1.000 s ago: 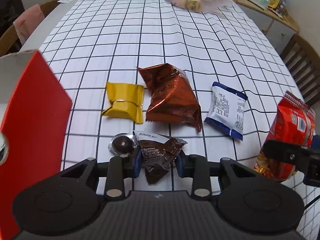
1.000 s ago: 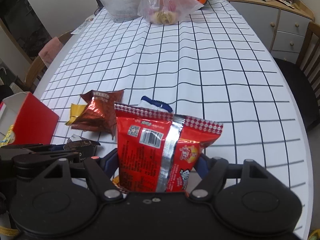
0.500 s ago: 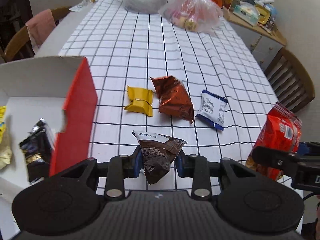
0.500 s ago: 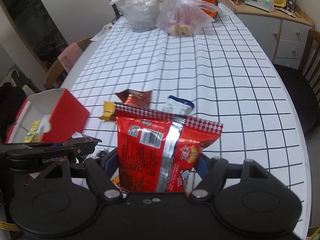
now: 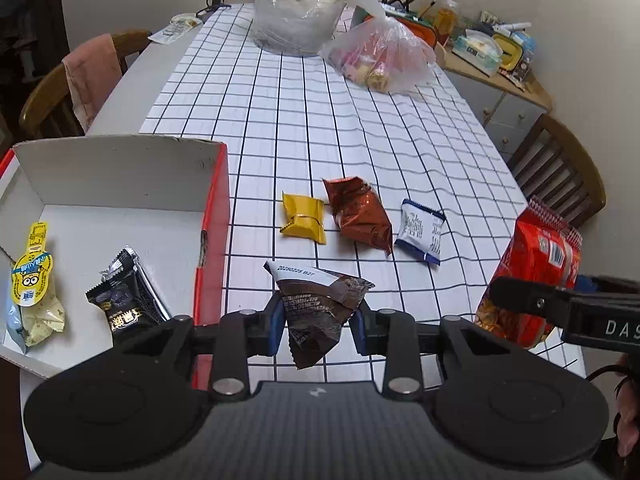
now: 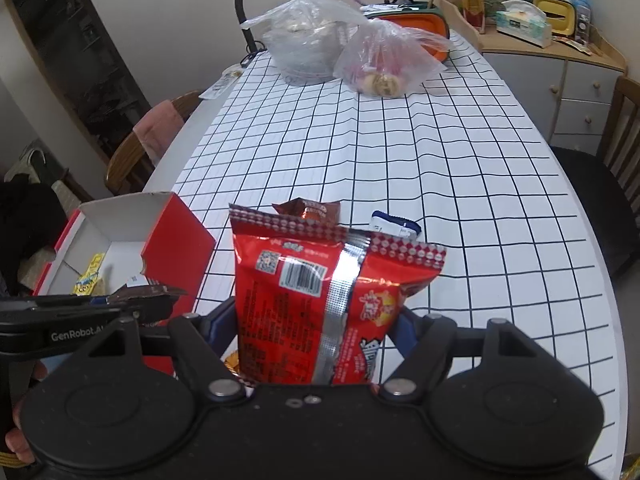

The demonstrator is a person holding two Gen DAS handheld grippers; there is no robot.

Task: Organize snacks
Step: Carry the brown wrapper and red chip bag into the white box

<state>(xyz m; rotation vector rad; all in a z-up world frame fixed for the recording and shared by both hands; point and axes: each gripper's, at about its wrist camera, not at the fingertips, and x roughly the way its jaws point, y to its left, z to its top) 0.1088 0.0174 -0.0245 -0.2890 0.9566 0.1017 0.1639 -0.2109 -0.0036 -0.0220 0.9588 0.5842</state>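
Claws (image 5: 316,322) (image 6: 310,330) clamped: brown packet (image 5: 318,312) (left), red bag (image 6: 324,308).

Bench cloth (image 5: 320,120): white with black grid. Box (image 5: 212,216): red outside, white inside, at 9 o'clock of centre. Wrappers: yellow packet (image 5: 303,218), copper-brown packet (image 5: 360,214), white-and-blue packet (image 5: 420,230), dark brown packet (image 5: 316,312), red bag (image 6: 328,300) with silver seam.
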